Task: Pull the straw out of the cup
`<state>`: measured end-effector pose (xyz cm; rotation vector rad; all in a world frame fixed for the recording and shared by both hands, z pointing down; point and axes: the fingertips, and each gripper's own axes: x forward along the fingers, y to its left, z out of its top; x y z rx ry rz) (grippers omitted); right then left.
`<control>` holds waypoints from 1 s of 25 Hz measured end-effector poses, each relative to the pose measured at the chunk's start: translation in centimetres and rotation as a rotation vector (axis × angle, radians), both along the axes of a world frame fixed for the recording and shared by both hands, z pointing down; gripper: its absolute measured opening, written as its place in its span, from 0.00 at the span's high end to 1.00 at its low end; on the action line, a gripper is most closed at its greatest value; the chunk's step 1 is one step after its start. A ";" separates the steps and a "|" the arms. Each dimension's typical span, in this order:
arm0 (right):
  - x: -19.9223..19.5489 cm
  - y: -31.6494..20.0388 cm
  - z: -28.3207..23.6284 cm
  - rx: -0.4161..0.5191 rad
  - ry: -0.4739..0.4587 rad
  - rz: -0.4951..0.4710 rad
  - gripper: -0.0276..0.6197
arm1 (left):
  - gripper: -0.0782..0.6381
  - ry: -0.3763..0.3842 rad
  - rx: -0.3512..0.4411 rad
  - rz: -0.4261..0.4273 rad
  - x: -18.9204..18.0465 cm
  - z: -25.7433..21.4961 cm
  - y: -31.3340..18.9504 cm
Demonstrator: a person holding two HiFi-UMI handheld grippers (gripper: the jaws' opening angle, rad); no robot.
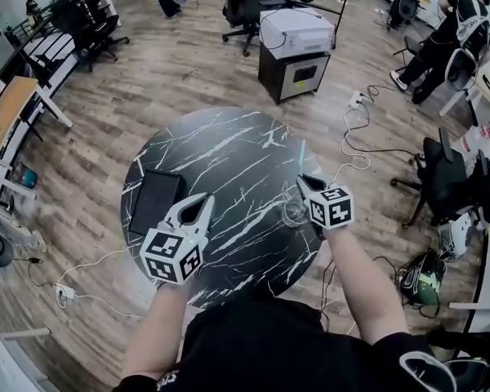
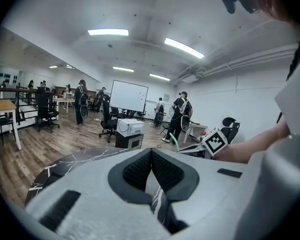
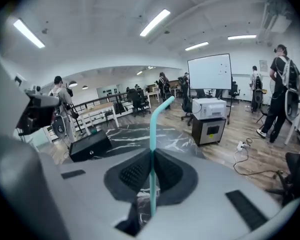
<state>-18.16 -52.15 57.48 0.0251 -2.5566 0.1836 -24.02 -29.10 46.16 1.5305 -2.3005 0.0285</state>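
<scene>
Left gripper [image 1: 198, 204], white plastic with ribbed black pads: jaws together, nothing between them, well left of the cup and nearer the person.

Clear, round plastic cup [image 1: 294, 213] stands near the right edge of the round black white-veined marble table [image 1: 229, 153].

Right gripper [image 1: 304, 183] sits just above the cup, clamped on the thin teal bendy straw [image 3: 153, 129], upright, bent tip beyond the cup.

Judged: straw gripped and its lower end apparently free. Clearing it remains.

Matte black flat box [image 1: 155, 198] lies far left of the cup.
</scene>
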 end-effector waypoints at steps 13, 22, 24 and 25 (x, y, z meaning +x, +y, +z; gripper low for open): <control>-2.1 7.4 -16.3 -0.042 -0.326 -0.097 0.92 | 0.88 -0.063 0.032 0.045 -3.3 -3.9 3.3; 0.1 9.0 -25.5 -0.052 -0.512 -0.129 0.92 | 0.88 -0.127 0.068 0.023 -5.4 -7.6 6.1; 0.9 9.6 -27.0 -0.033 -0.541 -0.141 0.93 | 0.88 -0.134 0.081 0.005 -5.7 -8.4 6.9; 1.3 9.9 -27.5 -0.020 -0.554 -0.147 0.93 | 0.88 -0.141 0.087 -0.002 -5.7 -8.7 7.2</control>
